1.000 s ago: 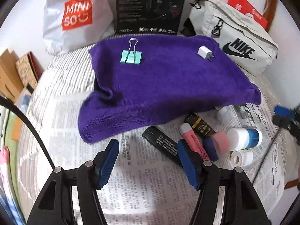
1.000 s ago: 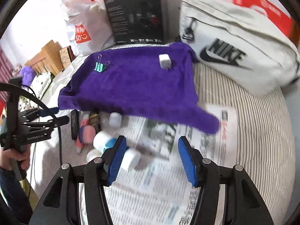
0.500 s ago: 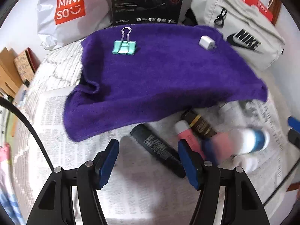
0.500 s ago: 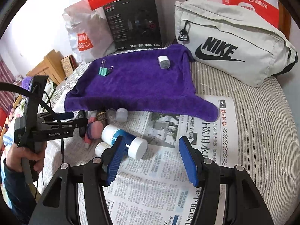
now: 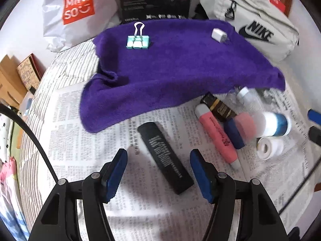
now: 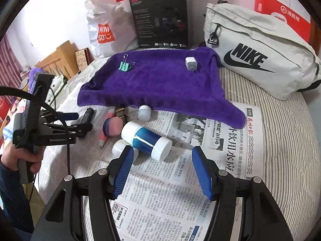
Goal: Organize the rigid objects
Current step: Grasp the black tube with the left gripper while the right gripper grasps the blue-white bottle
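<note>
Both tongs stand open and empty: the left gripper point(image 5: 158, 163) over a black tube point(image 5: 165, 157), seemingly clear of it, the right gripper point(image 6: 162, 161) near a blue-white bottle point(image 6: 147, 139).

Background: white Miniso bag point(image 5: 78, 14), black Hecate box point(image 6: 160, 20) and grey Nike waist bag point(image 6: 258, 50) along the wall. Red gift bag point(image 6: 284, 16) behind the Nike bag. Striped bedsheet point(image 6: 284, 132) underneath.

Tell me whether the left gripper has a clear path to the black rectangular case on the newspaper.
Probably yes. The left gripper is open, and the black case lies flat on the newspaper right ahead between its fingers, with nothing on top of it. The pink marker lies apart to one side.
</note>
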A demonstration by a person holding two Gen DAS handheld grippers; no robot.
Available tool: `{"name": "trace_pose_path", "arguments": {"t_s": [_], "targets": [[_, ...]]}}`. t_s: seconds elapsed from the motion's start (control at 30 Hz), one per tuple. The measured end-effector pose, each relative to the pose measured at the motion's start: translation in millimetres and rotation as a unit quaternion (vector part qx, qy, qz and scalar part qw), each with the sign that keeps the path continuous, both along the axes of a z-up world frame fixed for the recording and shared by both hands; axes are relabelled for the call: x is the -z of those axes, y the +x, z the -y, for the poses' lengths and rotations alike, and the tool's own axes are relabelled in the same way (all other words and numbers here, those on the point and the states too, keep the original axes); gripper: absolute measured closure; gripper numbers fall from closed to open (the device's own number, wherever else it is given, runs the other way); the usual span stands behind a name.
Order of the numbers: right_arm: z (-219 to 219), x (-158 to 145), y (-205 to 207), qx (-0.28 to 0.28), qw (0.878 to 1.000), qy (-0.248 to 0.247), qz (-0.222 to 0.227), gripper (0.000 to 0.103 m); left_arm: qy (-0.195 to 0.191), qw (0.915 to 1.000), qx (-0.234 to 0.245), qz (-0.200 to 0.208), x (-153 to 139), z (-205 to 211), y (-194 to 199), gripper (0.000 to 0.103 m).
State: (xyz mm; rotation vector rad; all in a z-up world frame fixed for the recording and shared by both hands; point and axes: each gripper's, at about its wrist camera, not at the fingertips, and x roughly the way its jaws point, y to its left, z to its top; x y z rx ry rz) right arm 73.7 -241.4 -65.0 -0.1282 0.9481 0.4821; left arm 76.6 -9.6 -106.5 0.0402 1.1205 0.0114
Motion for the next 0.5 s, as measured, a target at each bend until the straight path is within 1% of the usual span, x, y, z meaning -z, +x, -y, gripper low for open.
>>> {"name": "trace_pose_path", "arguments": {"t_s": [0.07, 0.2, 0.33, 0.37, 0.4, 0.43, 0.47, 0.5], "targets": [[-1.0, 0.6, 0.0, -0.003, 1.0, -0.004, -0.002, 0.043, -0.001, 1.0, -0.002, 0.006, -2.2, -1.2, -2.4, 0.041], [-1.4, 1.3, -0.2, -0.005, 1.0, -0.008, -0.003, 0.043, 0.013, 0.9999, -0.01, 0.003, -4.2, -13.6, -11.7, 0.041], [-5.7, 5.1, 0.8, -0.011, 1.0, -0.009, -0.008, 0.043, 0.015, 0.9997, -0.018, 0.005, -4.6, -21.9, -11.2, 0.041], [-7.2, 6.2, 0.6, -0.014, 1.0, -0.011, -0.009, 0.043, 0.011, 0.9997, -0.018, 0.007, -4.6, -23.0, -11.0, 0.045], [-8.0, 6.7, 0.7, -0.017, 1.0, -0.012, -0.009, 0.043, 0.005, 0.9998, -0.015, 0.008, -4.5, -23.7, -10.8, 0.055], [-9.1, 7.8, 0.5, -0.021, 1.0, -0.013, -0.009, 0.043, -0.004, 0.9999, -0.011, 0.011, -5.0, -24.0, -10.5, 0.062], [-9.4, 8.2, 0.8, -0.023, 1.0, -0.014, -0.01, 0.043, -0.013, 0.9998, -0.006, 0.015, -5.8, -23.7, -10.1, 0.077], [-9.8, 8.5, 1.2, -0.025, 1.0, -0.012, -0.01, 0.043, -0.018, 0.9997, 0.001, 0.017, -5.5, -23.0, -10.3, 0.082]]}}
